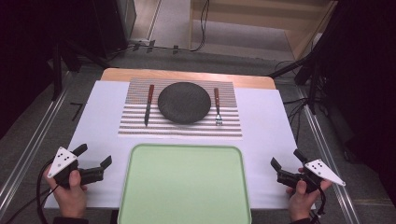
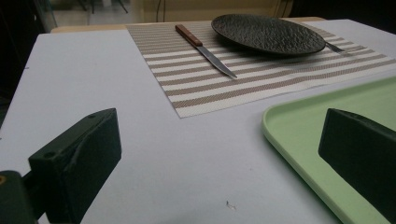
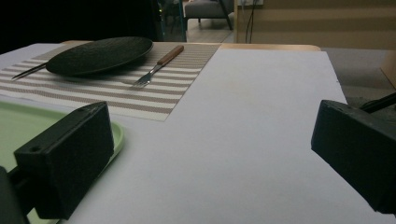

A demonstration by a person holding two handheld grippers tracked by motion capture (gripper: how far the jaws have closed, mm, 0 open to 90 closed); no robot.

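Nearest, at the counter's front edge: two pairs of tongs, each held in a person's hand.

Left tongs, at about 8 o'clock from the tray: jaws spread wide, nothing between them, nothing touched. In the left gripper view the same tongs look over bare white counter, one jaw overlapping the tray's corner in the picture.

Right tongs, at about 4 o'clock from the tray: jaws equally wide, holding nothing. In the right gripper view these tongs frame bare white counter.

Between the two pairs, front centre: a pale green tray with rounded corners, lying flat, nothing in it. Its edge shows in the left gripper view and in the right gripper view.

Beyond the tray, at 12 o'clock: a striped placemat, brown and white, its near edge just beside the tray's far rim.

On the placemat, centre: a dark round plate, rough-surfaced and bare.

At 9 o'clock of the plate: a knife with a reddish wooden handle, blade pointing toward the tray, close to the plate but apart from it.

At 3 o'clock of the plate: a fork with a matching handle, tines toward the tray, just beside the plate's rim.

Both pairs of tongs are well apart from the plate, knife and fork.
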